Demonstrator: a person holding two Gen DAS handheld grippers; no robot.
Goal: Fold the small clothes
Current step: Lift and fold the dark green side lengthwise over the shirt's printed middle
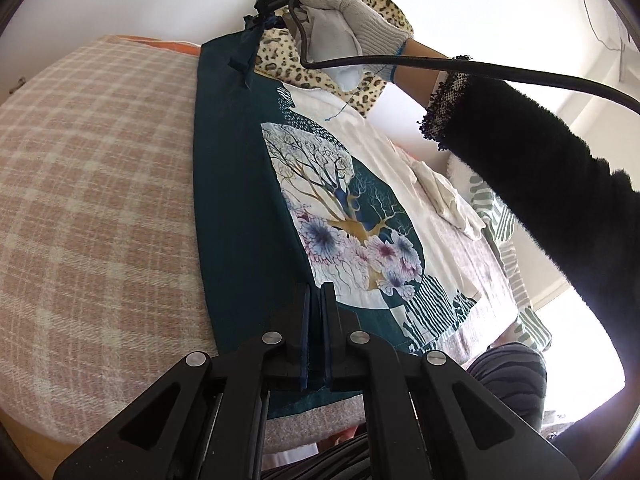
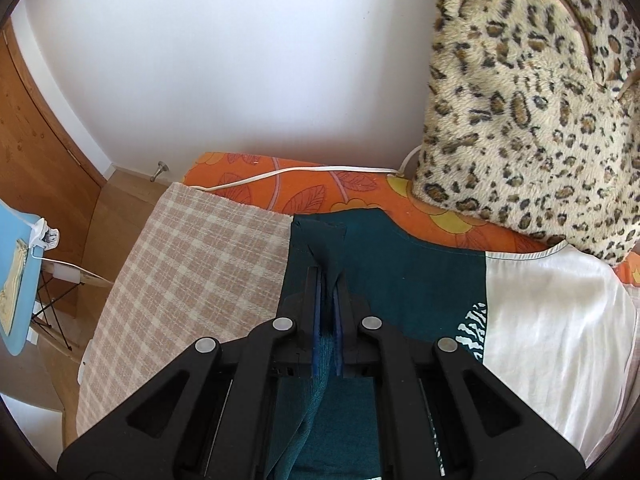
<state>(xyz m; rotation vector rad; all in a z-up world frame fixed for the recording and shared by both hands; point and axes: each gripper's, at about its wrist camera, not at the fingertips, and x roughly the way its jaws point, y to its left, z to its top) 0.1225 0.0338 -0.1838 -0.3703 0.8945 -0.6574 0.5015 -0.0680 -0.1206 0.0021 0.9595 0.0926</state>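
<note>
Fingers of the left gripper (image 1: 316, 300) pinch the near corner of the dark teal printed garment (image 1: 240, 208); those of the right gripper (image 2: 329, 280) pinch its far corner, bunched. We see the garment's long axis running near to far, its teal edge stretched between both grippers, over the pink plaid blanket (image 1: 100, 200). A leopard-print cushion (image 2: 532, 92) lies at far right.

The left gripper (image 1: 316, 300) is seen clamped shut on cloth, while the right gripper (image 2: 328, 280), carried in a white-gloved right hand (image 1: 340, 28) on a black-sleeved arm, is pinched on a gathered fold.
</note>
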